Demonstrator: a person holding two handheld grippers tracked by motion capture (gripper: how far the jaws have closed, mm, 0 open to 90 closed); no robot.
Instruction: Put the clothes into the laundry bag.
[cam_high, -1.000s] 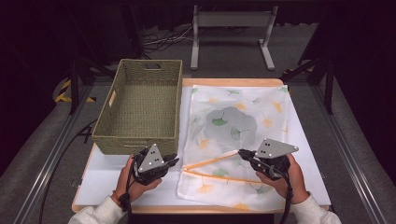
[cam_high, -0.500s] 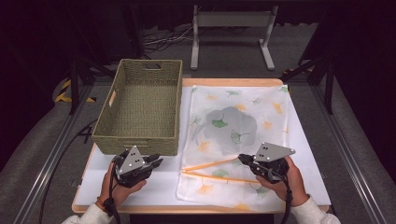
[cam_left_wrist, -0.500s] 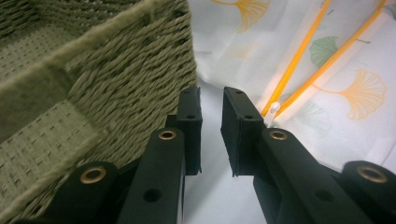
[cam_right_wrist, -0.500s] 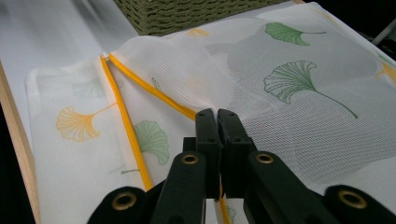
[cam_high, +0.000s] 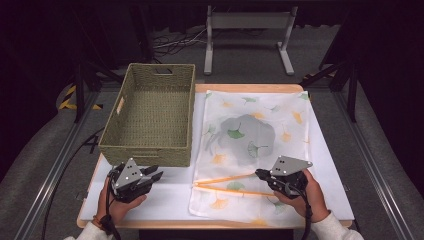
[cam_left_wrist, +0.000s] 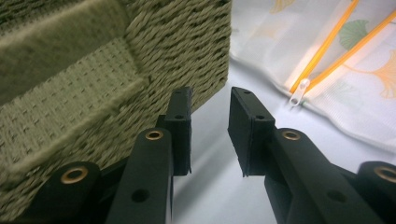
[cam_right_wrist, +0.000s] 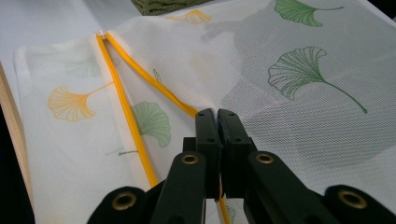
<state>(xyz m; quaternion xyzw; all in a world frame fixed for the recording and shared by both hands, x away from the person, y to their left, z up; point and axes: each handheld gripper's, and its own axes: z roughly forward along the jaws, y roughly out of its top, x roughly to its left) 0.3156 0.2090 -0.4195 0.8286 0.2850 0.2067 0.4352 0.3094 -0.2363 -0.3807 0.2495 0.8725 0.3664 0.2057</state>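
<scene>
Since a second ago your left gripper (cam_high: 150, 176) has slid away from the mesh bag (cam_high: 255, 150) toward the basket's (cam_high: 150, 115) near corner, its jaws just opening with nothing between them. Your right gripper (cam_high: 261, 174) pinches the bag's edge at the orange zipper (cam_high: 225, 180), jaws pressed together on the mesh. That bag lies flat on the table (cam_high: 330, 165), just right of the basket. Hold that pinch steady, and bring the left jaws squarely onto the zipper pull (cam_left_wrist: 298, 95).
</scene>
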